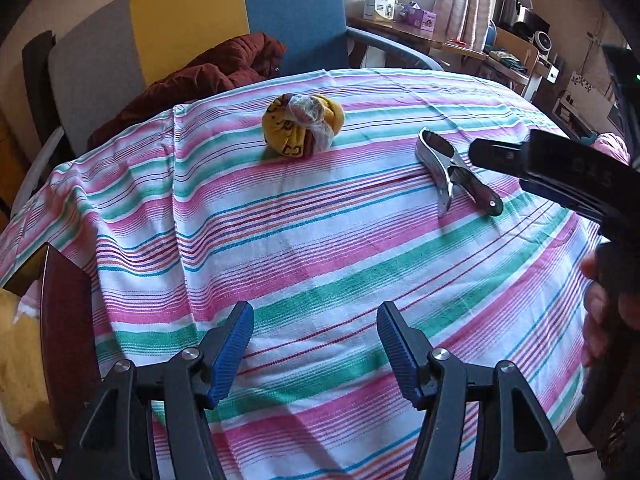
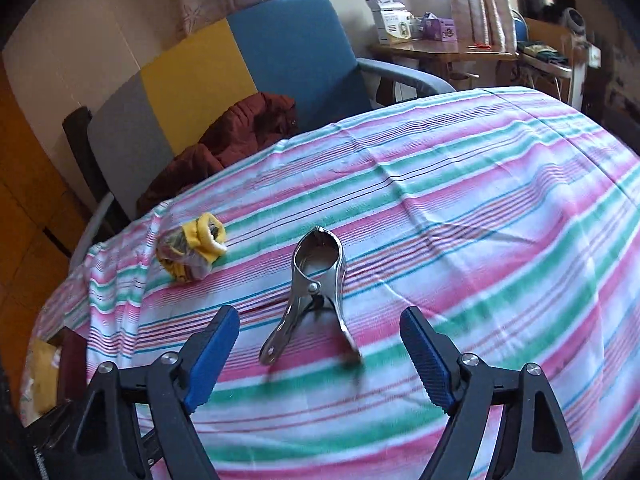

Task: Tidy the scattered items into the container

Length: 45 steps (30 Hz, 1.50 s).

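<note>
A yellow rolled sock bundle (image 1: 303, 125) wrapped partly in clear plastic lies on the striped cloth, far ahead of my open left gripper (image 1: 316, 344). A shiny metal spring clamp (image 1: 448, 168) lies to its right. In the right wrist view the clamp (image 2: 316, 284) lies just ahead of my open right gripper (image 2: 320, 352), its handles pointing toward the blue pads (image 2: 212, 360). The sock bundle (image 2: 192, 252) sits farther left. The right gripper's black body (image 1: 560, 176) shows at the right edge of the left wrist view. A dark red container wall (image 1: 68, 340) stands at the near left.
The striped cloth (image 1: 320, 248) covers a rounded table. Behind it stands a blue, yellow and grey chair (image 1: 224, 20) with a dark red jacket (image 1: 208, 76) on it. A cluttered wooden side table (image 2: 440, 52) stands at the back right. A hand (image 1: 600, 312) holds the right gripper.
</note>
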Tool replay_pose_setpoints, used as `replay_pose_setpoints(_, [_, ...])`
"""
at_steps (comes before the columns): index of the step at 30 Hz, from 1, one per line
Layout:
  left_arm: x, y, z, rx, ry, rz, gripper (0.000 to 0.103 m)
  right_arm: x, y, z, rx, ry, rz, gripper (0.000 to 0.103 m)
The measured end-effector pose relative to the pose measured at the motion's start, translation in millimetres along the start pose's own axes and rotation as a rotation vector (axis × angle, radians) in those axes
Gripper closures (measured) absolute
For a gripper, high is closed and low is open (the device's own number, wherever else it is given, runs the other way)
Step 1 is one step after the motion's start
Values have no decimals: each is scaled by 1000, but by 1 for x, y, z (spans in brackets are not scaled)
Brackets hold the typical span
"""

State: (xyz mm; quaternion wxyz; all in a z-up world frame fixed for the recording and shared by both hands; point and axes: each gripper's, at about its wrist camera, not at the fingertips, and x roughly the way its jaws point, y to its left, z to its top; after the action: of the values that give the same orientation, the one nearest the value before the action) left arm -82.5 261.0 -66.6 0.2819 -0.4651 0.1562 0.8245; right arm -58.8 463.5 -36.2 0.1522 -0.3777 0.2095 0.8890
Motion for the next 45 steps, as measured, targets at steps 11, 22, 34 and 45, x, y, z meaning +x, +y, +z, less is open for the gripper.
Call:
replay_pose_setpoints(11, [8,7,9,-11,9,11,38,40,6,-4,-96,21,-48,42])
replay_pose_setpoints(22, [9,12,57,-15,-78,-1,22,42,3,-5,-90,3,-32,51])
replay_pose_setpoints(34, [49,2,140,112,-67,47,16,43,4,-8,-89,-15,-26,49])
replay_pose_setpoints(45, [89,0,125,95,32,17,52,44,4,-9,-92,-20,-31,49])
